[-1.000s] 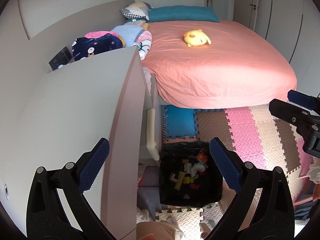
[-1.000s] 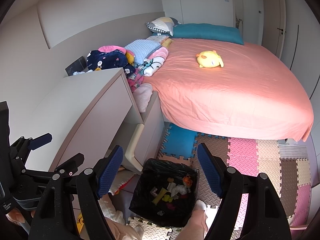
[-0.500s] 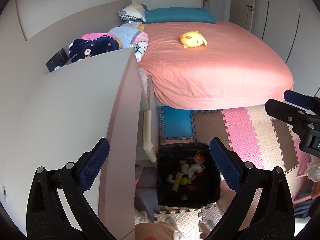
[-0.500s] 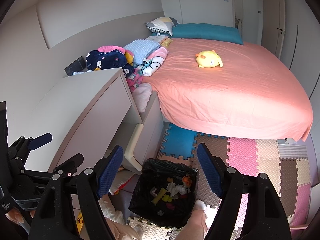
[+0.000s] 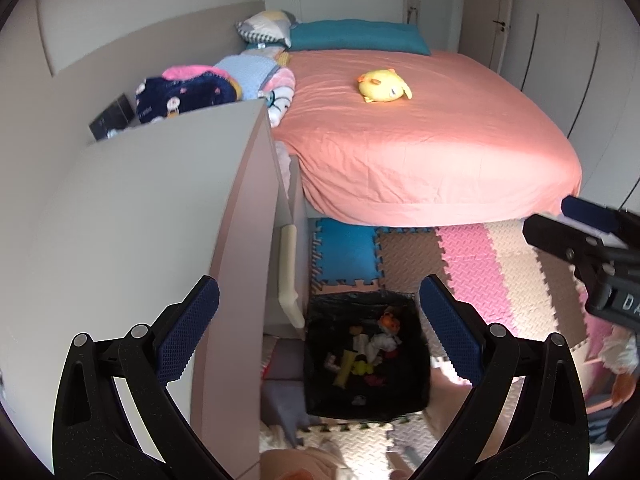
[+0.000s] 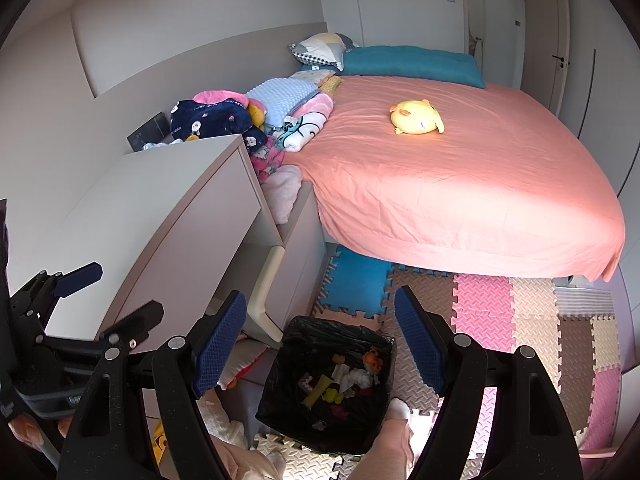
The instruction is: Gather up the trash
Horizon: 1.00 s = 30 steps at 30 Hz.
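A bin lined with a black bag (image 5: pixel 366 364) (image 6: pixel 328 384) stands on the floor mats beside a white dresser. Several bits of trash lie inside it, among them white crumpled paper (image 6: pixel 356 376), a yellow strip (image 5: pixel 346 368) and an orange piece (image 6: pixel 372 358). My left gripper (image 5: pixel 318 330) hangs high above the bin, open, with nothing between its blue pads. My right gripper (image 6: pixel 320 346) is likewise open and empty above the bin. Each gripper shows at the edge of the other's view.
A white dresser (image 5: pixel 140 220) (image 6: pixel 152 216) fills the left side. A bed with a pink sheet (image 6: pixel 460 176) carries a yellow plush toy (image 6: pixel 418 117), pillows and folded blankets (image 6: pixel 288 100). Coloured foam mats (image 6: pixel 520 320) cover the floor. A person's legs (image 6: pixel 394 440) show below.
The left wrist view has shifted slightly, so the bin sits a little further left in it. Both grippers stay open and empty. The right view is unchanged.
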Each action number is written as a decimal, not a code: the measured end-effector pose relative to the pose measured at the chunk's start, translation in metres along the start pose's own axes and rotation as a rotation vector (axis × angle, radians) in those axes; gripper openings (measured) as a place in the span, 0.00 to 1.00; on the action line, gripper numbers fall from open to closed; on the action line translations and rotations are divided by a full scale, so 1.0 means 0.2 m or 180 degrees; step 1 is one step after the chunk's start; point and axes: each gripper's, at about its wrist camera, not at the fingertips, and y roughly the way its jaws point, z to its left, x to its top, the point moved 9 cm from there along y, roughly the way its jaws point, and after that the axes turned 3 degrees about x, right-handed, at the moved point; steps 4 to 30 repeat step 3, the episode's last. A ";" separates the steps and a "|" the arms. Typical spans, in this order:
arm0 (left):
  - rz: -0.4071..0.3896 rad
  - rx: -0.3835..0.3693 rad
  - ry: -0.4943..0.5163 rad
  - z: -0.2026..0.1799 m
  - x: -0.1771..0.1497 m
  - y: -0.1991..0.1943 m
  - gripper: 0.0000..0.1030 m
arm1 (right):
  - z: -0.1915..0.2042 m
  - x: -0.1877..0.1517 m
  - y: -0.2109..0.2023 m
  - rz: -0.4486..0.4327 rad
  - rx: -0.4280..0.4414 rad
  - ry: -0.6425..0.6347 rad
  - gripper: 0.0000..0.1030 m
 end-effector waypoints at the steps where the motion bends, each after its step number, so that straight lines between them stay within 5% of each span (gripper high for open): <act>1: -0.0013 -0.0010 -0.0005 0.00 0.00 0.00 0.94 | 0.00 0.00 0.00 -0.0003 0.0000 -0.0001 0.75; 30: -0.0070 0.0005 0.0020 0.00 0.00 -0.02 0.94 | -0.01 0.00 0.00 -0.0003 -0.0002 0.0001 0.75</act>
